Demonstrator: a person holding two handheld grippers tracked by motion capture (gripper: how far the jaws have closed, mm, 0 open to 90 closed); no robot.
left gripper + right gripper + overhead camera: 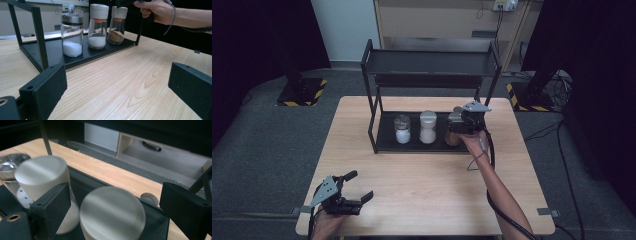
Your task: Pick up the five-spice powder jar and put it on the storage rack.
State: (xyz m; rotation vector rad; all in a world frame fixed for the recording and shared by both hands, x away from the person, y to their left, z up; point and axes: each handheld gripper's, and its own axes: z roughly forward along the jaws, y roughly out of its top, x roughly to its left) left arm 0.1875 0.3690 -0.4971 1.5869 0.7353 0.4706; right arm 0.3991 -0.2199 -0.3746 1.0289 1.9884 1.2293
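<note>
I have my right gripper (460, 121) up at the black rack (373, 107), at the right end of its lower shelf, poised over the brown-spice jar (116, 25). Its fingers (51, 205) are spread apart: in the right gripper view the jar's pale round cap (112, 213) sits between them with a gap on either side, so nothing is pinched. The jar stands upright on the rack's lower shelf, the rightmost of three in a row. Just beside it, in the middle of the shelf, is a white-capped jar (98, 26) holding white powder, and at the left end of the shelf a metal-lidded glass jar (72, 33), also with white powder.

My left gripper (354, 187) rests well away from the rack, at the near left corner of the worktop (427, 185). Its fingers (43, 91) are spread wide, with only bare wood between them.
</note>
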